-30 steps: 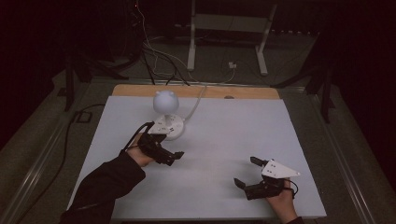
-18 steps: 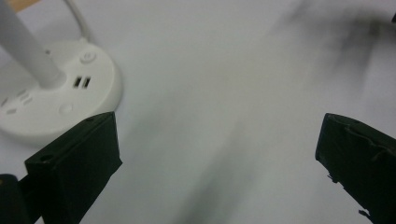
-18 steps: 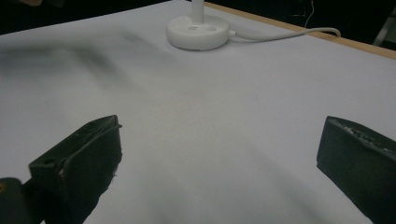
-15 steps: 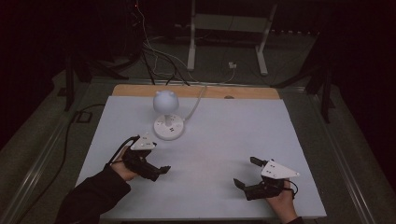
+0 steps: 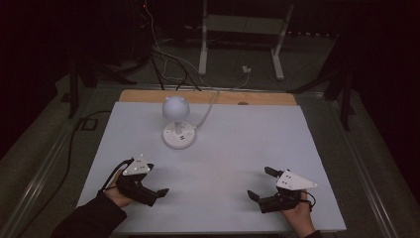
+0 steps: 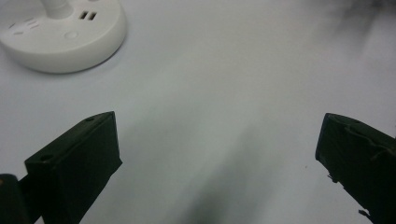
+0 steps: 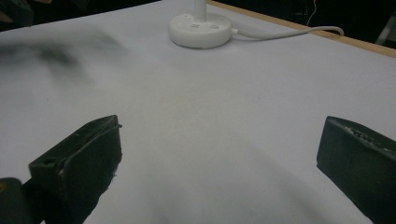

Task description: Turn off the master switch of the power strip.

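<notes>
A small white desk lamp [image 5: 176, 107] with a round head stands on a round white base [image 5: 179, 135] at the back left of the white tabletop [image 5: 247, 134]. The base [image 6: 60, 35] carries USB ports and buttons. My left gripper [image 5: 157, 180] rests near the front left, open and empty, about a hand's length in front of the base. My right gripper [image 5: 259, 183] lies at the front right, open and empty too. Wide-apart jaws over bare white surface show in the left gripper view [image 6: 217, 135] and the right gripper view [image 7: 219, 140], the base [image 7: 200, 29] far ahead.
A white cable [image 5: 208, 111] runs from the lamp base over the wooden back edge [image 5: 213, 97] of the table; it also shows as a cable [image 7: 280, 33] behind the base. Dark floor with cables and a metal stand [image 5: 240, 29] lies beyond the table.
My left gripper has drawn back from the lamp base toward the front left of the table, still open. The right gripper has stayed where it was.
</notes>
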{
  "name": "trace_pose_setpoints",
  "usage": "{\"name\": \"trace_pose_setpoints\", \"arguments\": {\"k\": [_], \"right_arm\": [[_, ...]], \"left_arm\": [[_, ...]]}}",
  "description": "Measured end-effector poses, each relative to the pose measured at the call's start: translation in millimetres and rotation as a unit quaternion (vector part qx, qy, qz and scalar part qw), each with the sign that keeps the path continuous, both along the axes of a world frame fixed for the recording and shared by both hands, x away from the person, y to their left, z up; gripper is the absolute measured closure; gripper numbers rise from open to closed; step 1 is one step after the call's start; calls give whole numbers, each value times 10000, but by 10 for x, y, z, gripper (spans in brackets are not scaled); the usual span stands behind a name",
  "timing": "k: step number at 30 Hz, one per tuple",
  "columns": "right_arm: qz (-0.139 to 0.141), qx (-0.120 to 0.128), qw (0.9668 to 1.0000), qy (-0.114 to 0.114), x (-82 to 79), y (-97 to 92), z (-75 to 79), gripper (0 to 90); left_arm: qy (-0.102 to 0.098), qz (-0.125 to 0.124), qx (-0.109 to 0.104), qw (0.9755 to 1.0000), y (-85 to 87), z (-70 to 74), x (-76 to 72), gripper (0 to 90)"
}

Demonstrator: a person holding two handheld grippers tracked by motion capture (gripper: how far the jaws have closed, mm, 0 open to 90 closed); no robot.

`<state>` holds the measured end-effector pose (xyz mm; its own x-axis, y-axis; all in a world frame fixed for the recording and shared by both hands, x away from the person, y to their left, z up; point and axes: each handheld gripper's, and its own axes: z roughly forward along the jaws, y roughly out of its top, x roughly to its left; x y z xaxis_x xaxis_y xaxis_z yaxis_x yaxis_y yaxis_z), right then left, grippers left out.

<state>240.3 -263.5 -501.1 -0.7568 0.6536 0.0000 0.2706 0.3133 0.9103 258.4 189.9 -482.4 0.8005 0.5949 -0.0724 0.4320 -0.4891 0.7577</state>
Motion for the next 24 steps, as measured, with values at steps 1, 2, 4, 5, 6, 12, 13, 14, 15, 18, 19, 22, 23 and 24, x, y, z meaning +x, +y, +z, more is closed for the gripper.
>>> {"name": "trace_pose_setpoints", "arguments": {"k": [1, 2, 4, 5, 6, 12, 13, 14, 15, 18, 19, 22, 23, 24], "right_arm": [[-8, 0, 10000, -3, 0, -2, 1, 0], [-11, 3, 10000, -4, 0, -3, 1, 0], [-19, 3, 10000, 14, 2, -5, -1, 0], [-22, -9, 10000, 11, 3, -4, -2, 0], [-21, -12, 10000, 9, 2, -4, -2, 0], [-27, -4, 10000, 0, 3, -11, 0, 0], [-24, -8, 10000, 8, 3, -10, -2, 0], [-23, -8, 10000, 12, 3, -8, -4, 0], [-22, -10, 10000, 20, 3, -4, -4, 0], [-6, -35, 10000, 24, 1, 3, -6, 0], [-5, -45, 10000, 21, 3, 2, -8, 0], [-17, -60, 10000, 11, 6, -3, -12, 0], [-24, -62, 10000, 18, 6, -3, -13, 0], [-26, -55, 10000, 22, 7, -3, -15, 0]], "left_arm": [[0, 29, -4, 10000, 20, -17, -14, 4], [-22, 63, -15, 10000, 38, -36, -29, 4], [4, 85, -63, 9999, 70, -71, -60, 4], [29, 90, -77, 9999, 84, -90, -74, 4], [34, 115, -53, 9999, 97, -112, -91, 4], [-29, 288, 42, 9996, 202, -238, -178, 4], [-27, 337, 29, 9994, 220, -247, -191, 4], [-31, 372, 16, 9993, 237, -252, -205, 4], [-58, 392, 20, 9992, 252, -257, -220, 4], [-27, 367, -14, 9993, 290, -277, -259, 4], [-29, 370, 0, 9993, 299, -288, -271, 4], [-62, 379, -38, 9993, 332, -329, -314, 4], [-79, 375, -62, 9992, 339, -341, -330, 4], [-111, 379, -68, 9992, 343, -349, -340, 4]]}}
